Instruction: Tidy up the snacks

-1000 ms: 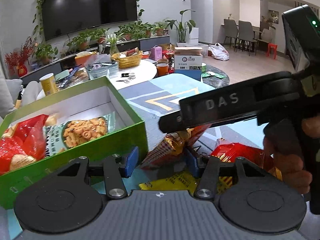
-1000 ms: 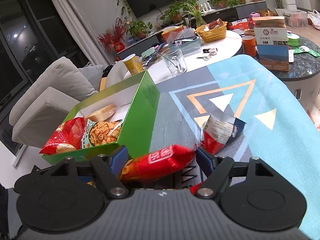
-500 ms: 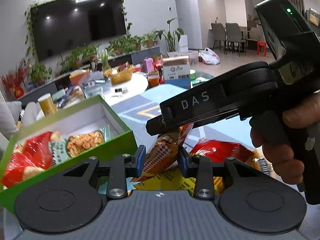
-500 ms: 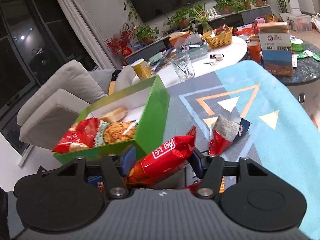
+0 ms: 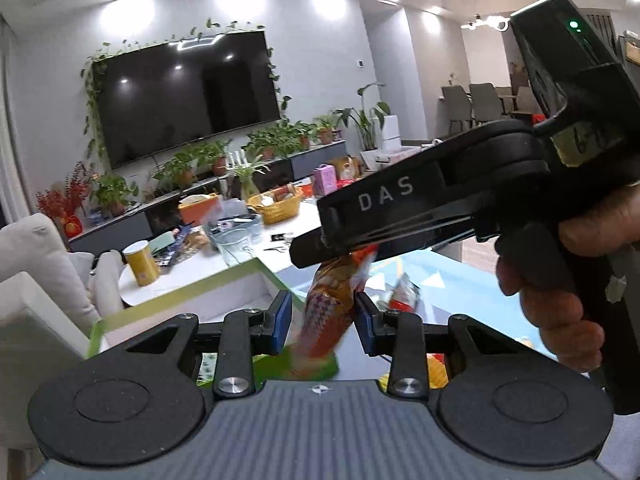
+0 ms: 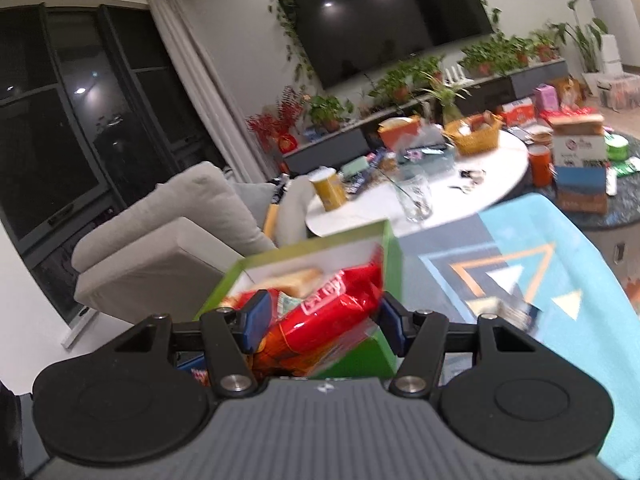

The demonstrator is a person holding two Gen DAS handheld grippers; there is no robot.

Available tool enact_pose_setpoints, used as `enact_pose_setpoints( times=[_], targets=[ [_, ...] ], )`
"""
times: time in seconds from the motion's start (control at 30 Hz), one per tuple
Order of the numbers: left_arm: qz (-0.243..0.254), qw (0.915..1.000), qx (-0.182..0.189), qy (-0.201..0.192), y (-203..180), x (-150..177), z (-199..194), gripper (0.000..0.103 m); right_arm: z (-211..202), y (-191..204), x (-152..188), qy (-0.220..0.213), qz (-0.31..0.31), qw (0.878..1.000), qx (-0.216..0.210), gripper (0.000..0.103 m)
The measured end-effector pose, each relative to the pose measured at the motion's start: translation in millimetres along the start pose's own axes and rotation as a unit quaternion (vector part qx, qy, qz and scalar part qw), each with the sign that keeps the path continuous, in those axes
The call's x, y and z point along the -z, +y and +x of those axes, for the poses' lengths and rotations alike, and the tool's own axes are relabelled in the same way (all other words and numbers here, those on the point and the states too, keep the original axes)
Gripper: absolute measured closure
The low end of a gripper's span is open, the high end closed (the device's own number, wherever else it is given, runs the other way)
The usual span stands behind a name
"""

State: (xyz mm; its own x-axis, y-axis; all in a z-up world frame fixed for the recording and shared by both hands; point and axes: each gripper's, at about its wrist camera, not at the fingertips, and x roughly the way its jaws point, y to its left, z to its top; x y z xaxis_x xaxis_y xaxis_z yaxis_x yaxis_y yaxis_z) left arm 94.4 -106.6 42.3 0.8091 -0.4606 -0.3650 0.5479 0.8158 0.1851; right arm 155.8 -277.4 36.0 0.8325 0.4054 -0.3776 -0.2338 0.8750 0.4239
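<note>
Now both packets have come up off the mat: the left gripper [image 5: 320, 316] pinches a gold pouch [image 5: 326, 312], the right gripper [image 6: 322, 320] clamps a red bag [image 6: 320, 320] (both near the green box [image 6: 394, 264], likely next stop).

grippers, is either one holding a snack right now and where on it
Both. The left gripper pinches an orange-gold snack packet across its middle; the right gripper clamps a red snack bag across its width.

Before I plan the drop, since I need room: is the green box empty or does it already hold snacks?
Not empty. The green box is open and already holds snack packets; how many is hidden behind the red packet.
</note>
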Motion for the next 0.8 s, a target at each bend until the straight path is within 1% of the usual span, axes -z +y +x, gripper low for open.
enact_pose_setpoints(
  times=[0.1,0.17,0.23,0.33,0.37,0.43,0.47,0.5,0.6,0.63,0.7,0.73,0.8],
  targets=[
    [-0.009,0.9998,-0.015,-0.003,12,-4,0,0.071,14,10,-8,0.006,0.001,1.0,-0.016,0.047],
    [-0.014,0.9996,-0.023,-0.004,21,-7,4,0.071,21,16,-11,0.008,-0.008,1.0,-0.021,0.047],
    [-0.018,0.9995,-0.026,-0.001,30,-9,10,0.071,28,20,-12,0.011,-0.019,1.0,-0.019,0.047],
    [-0.036,0.9984,-0.04,0.016,45,-1,13,0.071,29,11,-8,0.011,-0.029,0.999,-0.013,0.047],
    [-0.046,0.998,-0.039,0.022,48,5,12,0.071,29,6,-5,0.018,-0.033,0.999,-0.011,0.047],
    [-0.072,0.9961,-0.035,0.039,53,23,8,0.063,33,-4,4,0.045,-0.047,0.998,-0.003,0.047],
    [-0.084,0.9947,-0.031,0.05,57,32,7,0.057,36,-7,10,0.062,-0.051,0.997,0.002,0.047],
    [-0.096,0.9931,-0.026,0.062,59,42,6,0.056,40,-11,19,0.085,-0.052,0.995,0.003,0.047],
    [-0.13,0.9861,-0.002,0.103,61,71,3,0.056,46,-16,37,0.128,-0.041,0.991,-0.019,0.047],
    [-0.141,0.9827,0.008,0.12,61,80,2,0.056,48,-14,42,0.138,-0.037,0.989,-0.027,0.047],
    [-0.15,0.9784,0.017,0.141,60,93,2,0.056,49,-8,49,0.151,-0.031,0.987,-0.038,0.047],
    [-0.15,0.9777,0.017,0.146,58,98,1,0.055,48,-4,51,0.154,-0.027,0.987,-0.04,0.047],
    [-0.158,0.9771,0.016,0.141,60,101,-1,0.055,41,4,59,0.158,-0.012,0.986,-0.044,0.047]
  ],
)
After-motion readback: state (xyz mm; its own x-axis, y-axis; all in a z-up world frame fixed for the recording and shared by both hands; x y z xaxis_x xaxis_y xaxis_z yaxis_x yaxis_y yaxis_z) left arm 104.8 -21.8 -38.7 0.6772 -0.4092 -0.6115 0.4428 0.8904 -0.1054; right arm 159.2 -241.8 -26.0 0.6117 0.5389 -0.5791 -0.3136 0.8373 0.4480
